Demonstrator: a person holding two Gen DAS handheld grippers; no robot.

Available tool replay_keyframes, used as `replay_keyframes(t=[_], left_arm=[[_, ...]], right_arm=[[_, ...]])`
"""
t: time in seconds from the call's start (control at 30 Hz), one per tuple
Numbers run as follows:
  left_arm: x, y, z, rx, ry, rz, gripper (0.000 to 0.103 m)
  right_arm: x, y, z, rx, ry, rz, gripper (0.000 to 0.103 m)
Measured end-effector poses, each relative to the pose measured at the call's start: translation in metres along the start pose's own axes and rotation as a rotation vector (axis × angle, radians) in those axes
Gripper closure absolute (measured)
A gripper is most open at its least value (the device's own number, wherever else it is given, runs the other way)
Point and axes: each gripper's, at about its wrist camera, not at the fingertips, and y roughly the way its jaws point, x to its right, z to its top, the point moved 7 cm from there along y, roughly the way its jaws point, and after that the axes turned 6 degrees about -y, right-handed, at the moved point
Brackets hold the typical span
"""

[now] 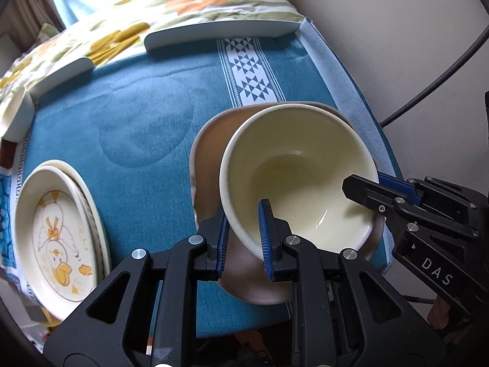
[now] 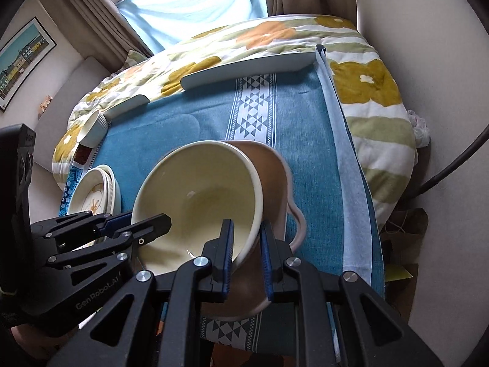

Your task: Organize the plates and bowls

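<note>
- My left claw (image 1: 243, 238) is clamped tight on the near rim of the cream bowl (image 1: 293, 180), one pad inside, one outside.
- My right claw (image 2: 247, 252) pinches the opposite side of the same bowl's rim, so both have it, tilted.
- The bowl sits nested in a brown bowl (image 1: 211, 153), over the right part of the surface with the teal cloth (image 1: 137, 116).
- Stack of plates, top one with a duck drawing (image 1: 58, 235), sits way off to the left.
- Small white cup (image 2: 93, 130) at the far left edge, by the floral blanket (image 2: 366, 91).
</note>
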Motion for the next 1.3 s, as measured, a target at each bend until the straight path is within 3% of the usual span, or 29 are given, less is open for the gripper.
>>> replay_keyframes(t=[0.37,0.67,1.1,1.3], left_arm=[[-0.004,0.015,0.003,-0.014,0.027,0.061,0.086],[0.0,0.014,0.001,0.021,0.093,0.143,0.086],[-0.001,0.005,0.001,0.03,0.08,0.127,0.086],[-0.003,-0.019,0.004,0.055,0.063,0.098,0.086]], right_arm=[[-0.005,0.009,-0.003,-0.02,-0.068,-0.031,0.087],[-0.008,0.009,-0.006,-0.03,-0.127,-0.074,0.087],[-0.008,-0.004,-0.003,-0.001,-0.113,-0.077,0.087],[-0.015,-0.029,0.008,0.06,-0.118,-0.06,0.087]])
